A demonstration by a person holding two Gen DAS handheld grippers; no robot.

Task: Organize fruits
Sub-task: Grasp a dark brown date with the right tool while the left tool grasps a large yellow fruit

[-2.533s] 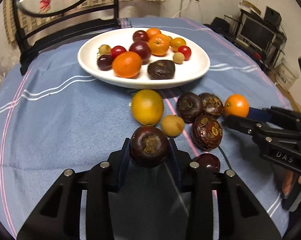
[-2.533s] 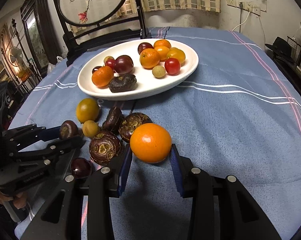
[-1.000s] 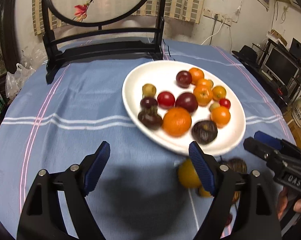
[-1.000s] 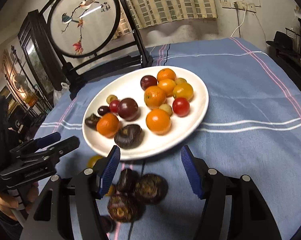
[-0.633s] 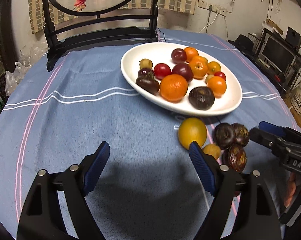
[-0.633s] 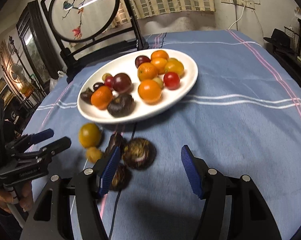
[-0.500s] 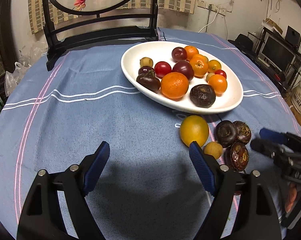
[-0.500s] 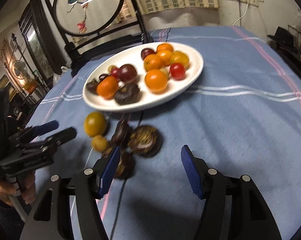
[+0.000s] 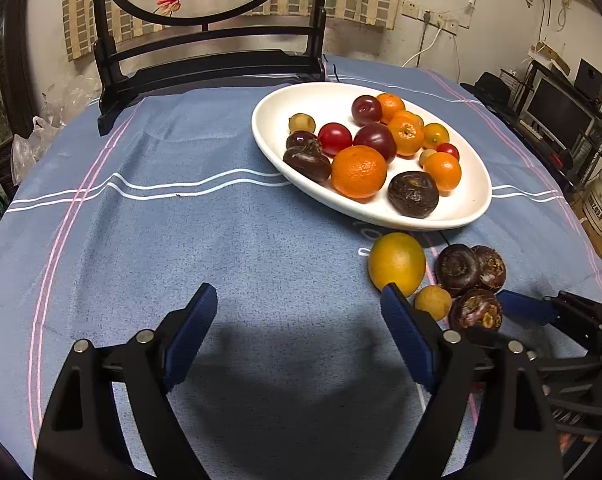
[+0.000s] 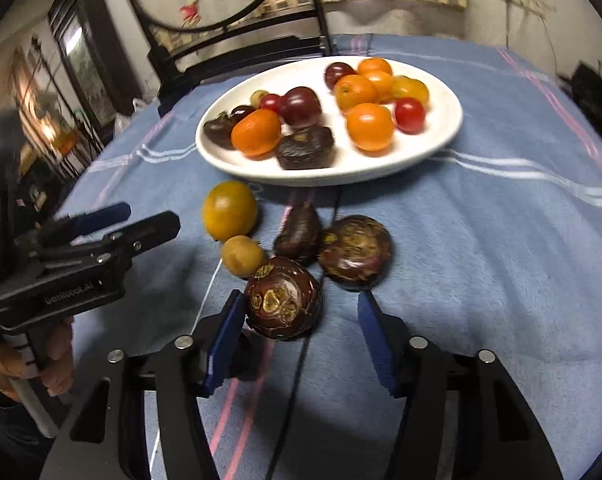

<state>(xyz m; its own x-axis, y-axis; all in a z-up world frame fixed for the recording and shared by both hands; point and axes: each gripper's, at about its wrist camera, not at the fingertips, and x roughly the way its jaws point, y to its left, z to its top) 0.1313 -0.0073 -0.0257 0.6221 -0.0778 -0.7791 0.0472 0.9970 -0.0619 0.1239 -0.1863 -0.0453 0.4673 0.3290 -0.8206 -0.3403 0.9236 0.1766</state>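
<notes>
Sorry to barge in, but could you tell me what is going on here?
A person with two handheld grippers is moving fruit onto the white plate. Five pieces are on the blue cloth. The open right gripper is around a dark brown fruit, not yet closed. The left gripper is open and empty.

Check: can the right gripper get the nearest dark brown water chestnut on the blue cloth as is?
Probably yes. The right gripper is open, and the nearest dark brown water chestnut sits between its fingertips, close against the left one. Neighbouring fruit lies beyond, so nothing blocks closing.
</notes>
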